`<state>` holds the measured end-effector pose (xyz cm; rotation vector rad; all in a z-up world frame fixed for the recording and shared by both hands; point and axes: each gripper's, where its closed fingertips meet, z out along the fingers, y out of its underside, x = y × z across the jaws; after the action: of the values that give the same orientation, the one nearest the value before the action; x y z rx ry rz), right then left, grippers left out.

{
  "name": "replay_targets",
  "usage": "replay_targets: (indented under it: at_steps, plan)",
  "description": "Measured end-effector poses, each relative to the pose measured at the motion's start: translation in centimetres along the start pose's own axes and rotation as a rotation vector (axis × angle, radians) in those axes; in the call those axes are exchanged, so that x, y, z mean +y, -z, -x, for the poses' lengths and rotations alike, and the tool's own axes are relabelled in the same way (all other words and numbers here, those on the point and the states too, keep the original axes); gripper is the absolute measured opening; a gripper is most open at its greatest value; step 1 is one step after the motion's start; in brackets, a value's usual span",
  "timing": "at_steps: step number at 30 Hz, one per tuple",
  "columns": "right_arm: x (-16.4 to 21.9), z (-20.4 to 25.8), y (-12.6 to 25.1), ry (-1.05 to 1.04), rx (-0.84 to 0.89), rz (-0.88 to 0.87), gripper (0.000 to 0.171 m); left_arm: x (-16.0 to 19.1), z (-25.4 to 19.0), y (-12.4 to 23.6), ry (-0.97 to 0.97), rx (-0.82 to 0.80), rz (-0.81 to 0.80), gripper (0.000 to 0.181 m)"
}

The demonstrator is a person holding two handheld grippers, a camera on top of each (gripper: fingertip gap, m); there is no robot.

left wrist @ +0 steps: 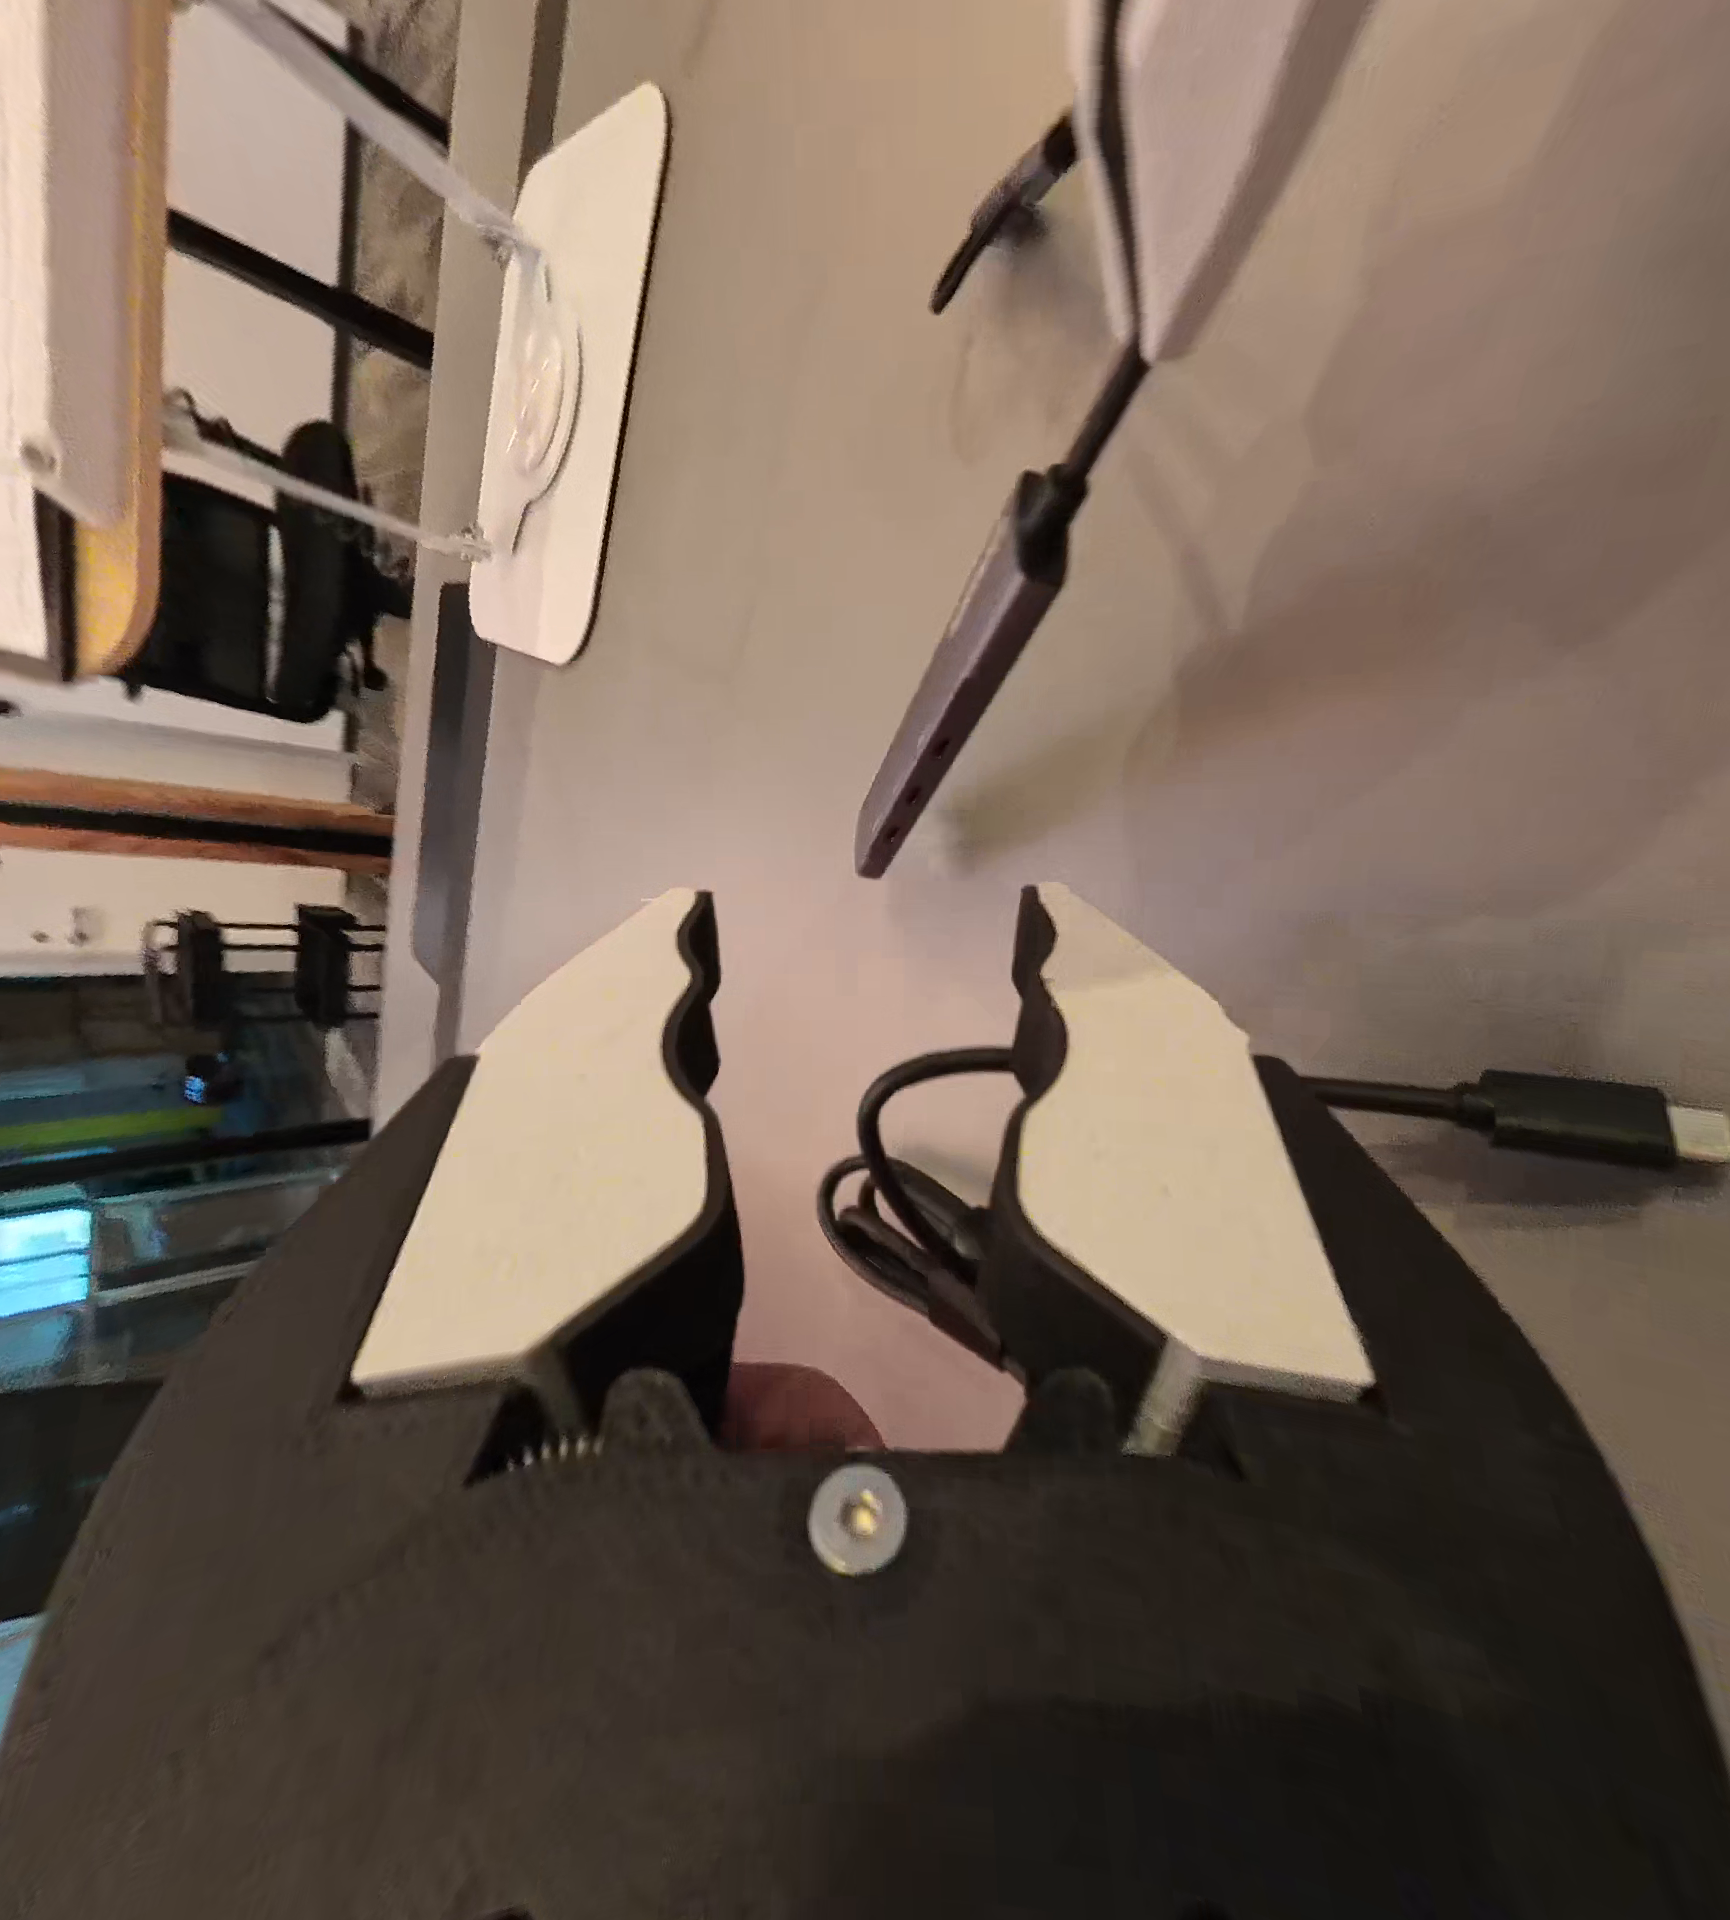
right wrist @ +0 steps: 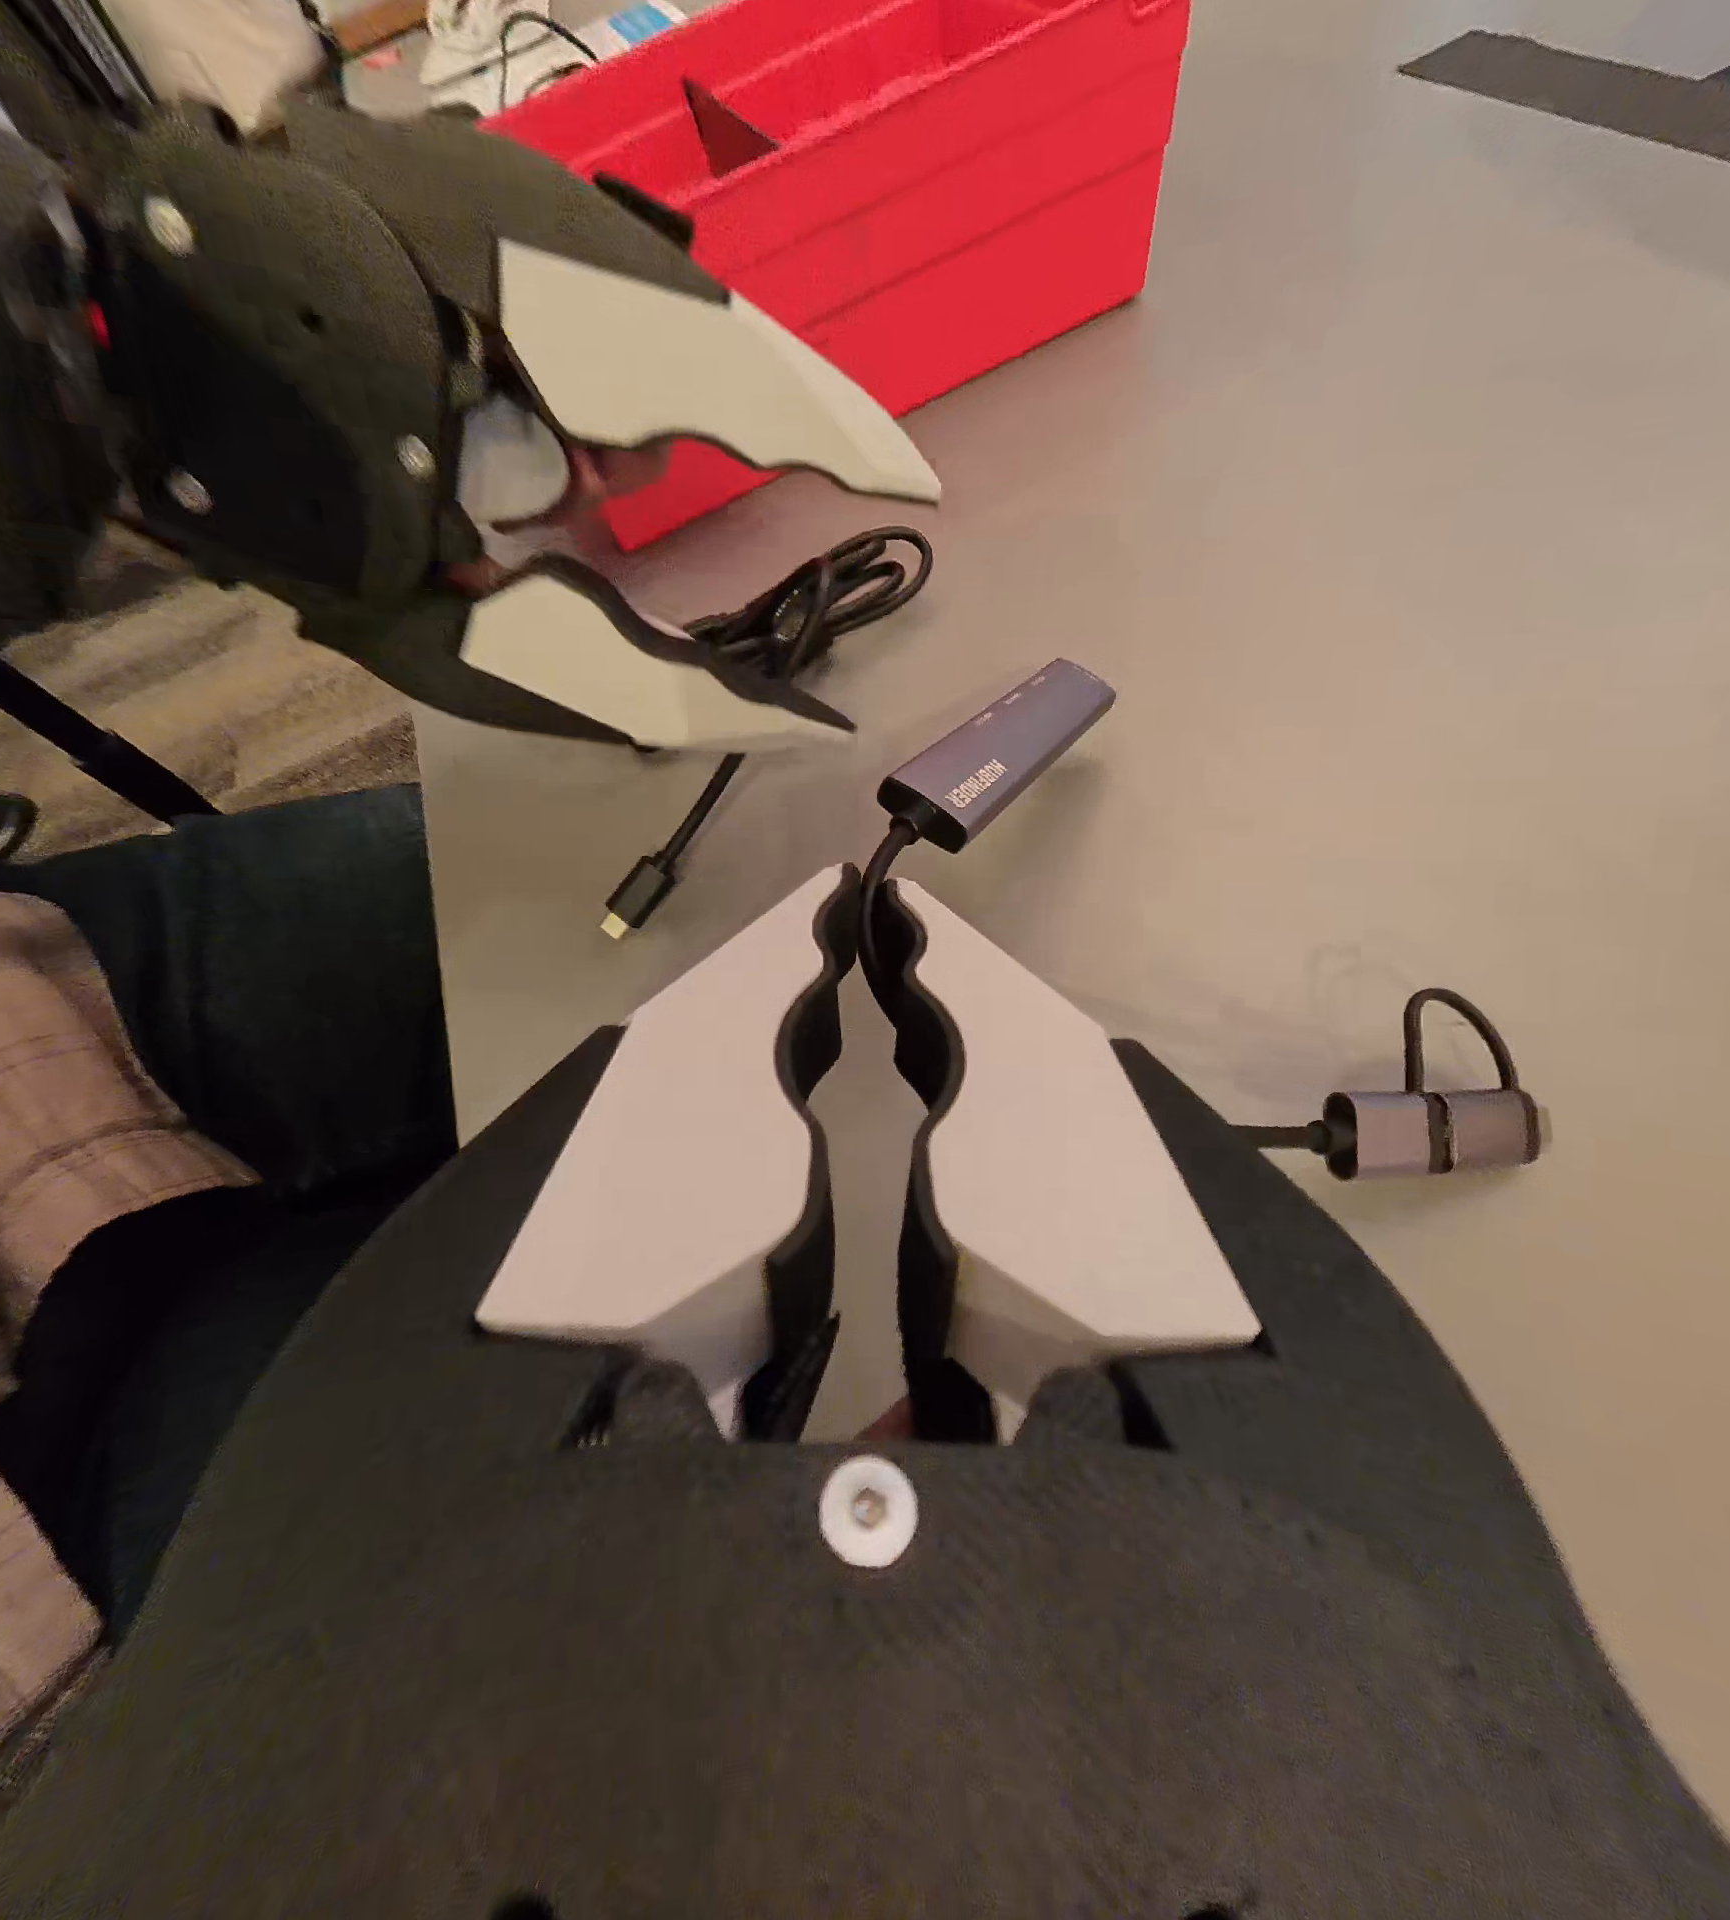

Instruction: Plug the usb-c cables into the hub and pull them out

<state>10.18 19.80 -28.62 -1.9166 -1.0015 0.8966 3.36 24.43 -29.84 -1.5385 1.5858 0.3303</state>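
Observation:
A slim grey hub (right wrist: 1006,743) lies at the middle of the grey table (right wrist: 1463,623). My right gripper (right wrist: 871,899) is shut on the hub's short black cable (right wrist: 882,862), just behind the hub. That cable's grey plug with a looped cap (right wrist: 1432,1132) rests to the right. A black usb-c cable lies in a coil (right wrist: 819,603), its plug (right wrist: 643,899) loose on the table. My left gripper (left wrist: 866,914) is open and empty, just short of the hub's port end (left wrist: 944,717). The coil (left wrist: 902,1195) lies under its fingers and the plug (left wrist: 1588,1127) lies to the right.
A red bin (right wrist: 923,187) with dividers stands behind the coil. A white pad (left wrist: 570,384) holding a clear plastic piece lies near the table's edge. A person's clothed lap (right wrist: 61,1143) is at the table's near left edge. The grippers' ends are close to 9 centimetres from one another. My left tips are roughly 8 centimetres from the plug (left wrist: 1588,1127). It turns up in the right wrist view (right wrist: 634,886) as well.

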Motion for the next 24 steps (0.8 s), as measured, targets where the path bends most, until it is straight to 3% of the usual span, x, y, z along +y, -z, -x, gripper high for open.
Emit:
replay_targets:
  at_steps: [7,12,16,17,20,24]
  plan:
    - [-1.1,1.3,2.0,-0.029,-0.108,-0.063,0.0,-1.0,-0.4,-2.2,-0.127,-0.035,0.027,0.045]
    - [-1.4,1.6,2.9,-0.032,-0.147,-0.083,0.0,-1.7,-0.5,-2.6,-0.175,-0.057,-0.001,0.009]
    - [-1.5,1.2,3.3,0.017,-0.105,-0.088,0.001,-2.1,0.1,-2.5,-0.21,-0.095,0.005,0.009]
    - [-1.7,0.9,3.5,0.05,-0.068,-0.095,0.002,-2.1,0.4,-2.5,-0.206,-0.102,0.008,0.009]
    - [-2.2,0.7,4.0,0.256,0.068,-0.058,0.032,-2.3,0.9,-2.5,-0.2,-0.112,0.012,0.009]
    - [-2.9,1.1,4.2,0.701,0.298,0.064,0.037,-3.0,1.4,-2.3,-0.201,-0.114,-0.011,0.009]
